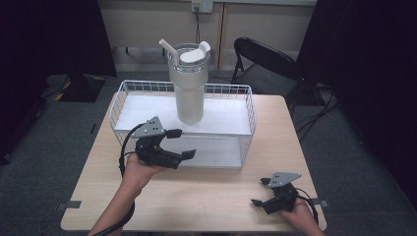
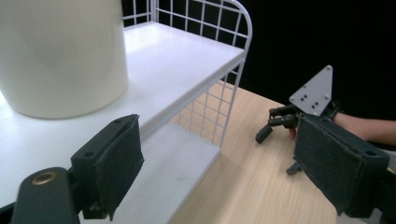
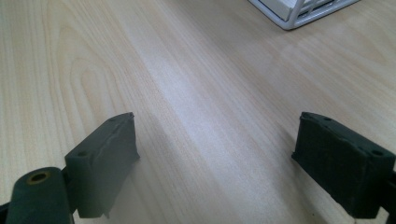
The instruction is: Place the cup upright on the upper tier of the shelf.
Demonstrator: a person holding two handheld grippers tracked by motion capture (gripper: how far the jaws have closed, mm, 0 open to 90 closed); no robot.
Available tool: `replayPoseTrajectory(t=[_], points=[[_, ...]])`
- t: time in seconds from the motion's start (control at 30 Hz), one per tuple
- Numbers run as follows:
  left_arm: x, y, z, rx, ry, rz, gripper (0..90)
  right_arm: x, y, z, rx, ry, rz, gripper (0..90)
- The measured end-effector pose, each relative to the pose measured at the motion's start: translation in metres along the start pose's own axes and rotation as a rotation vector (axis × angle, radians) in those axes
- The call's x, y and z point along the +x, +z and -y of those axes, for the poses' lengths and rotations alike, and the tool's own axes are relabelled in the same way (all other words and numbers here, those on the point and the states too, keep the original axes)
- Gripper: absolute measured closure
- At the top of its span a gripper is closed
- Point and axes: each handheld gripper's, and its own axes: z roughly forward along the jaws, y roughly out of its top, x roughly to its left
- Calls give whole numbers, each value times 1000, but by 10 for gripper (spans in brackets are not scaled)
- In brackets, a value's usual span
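Pale wooden table (image 1: 196,191) is seen bearing a white wire shelf rack (image 1: 231,129), where the tall white straw tumbler (image 1: 190,83) is approached at twelve o'clock by the wide-open, empty left gripper (image 1: 179,143), the right gripper (image 1: 261,191) likewise spread and empty, and a high grip could see it toppled.

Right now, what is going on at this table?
A person holds a gripper in each hand at a wooden table. The left gripper, jaws open, is raised in front of a white wire rack, pointing toward the tall white tumbler with a straw that stands upright on the rack's upper shelf. It is not touching the tumbler. The right gripper sits low near the table's front right, open and holding nothing.
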Motion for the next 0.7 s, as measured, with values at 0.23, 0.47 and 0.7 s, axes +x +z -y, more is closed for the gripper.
replayPoseTrajectory(t=[0.23, 0.47, 0.7], points=[[-5, 2, 15, 21, 2, 12, 148, 0, 0, 0, 0, 0, 0, 124], [-6, 5, 30, 52, -3, 14, 148, 0, 0, 0, 0, 0, 0, 124], [-3, 6, 44, 63, -19, 11, 149, 0, 0, 0, 0, 0, 0, 124]])
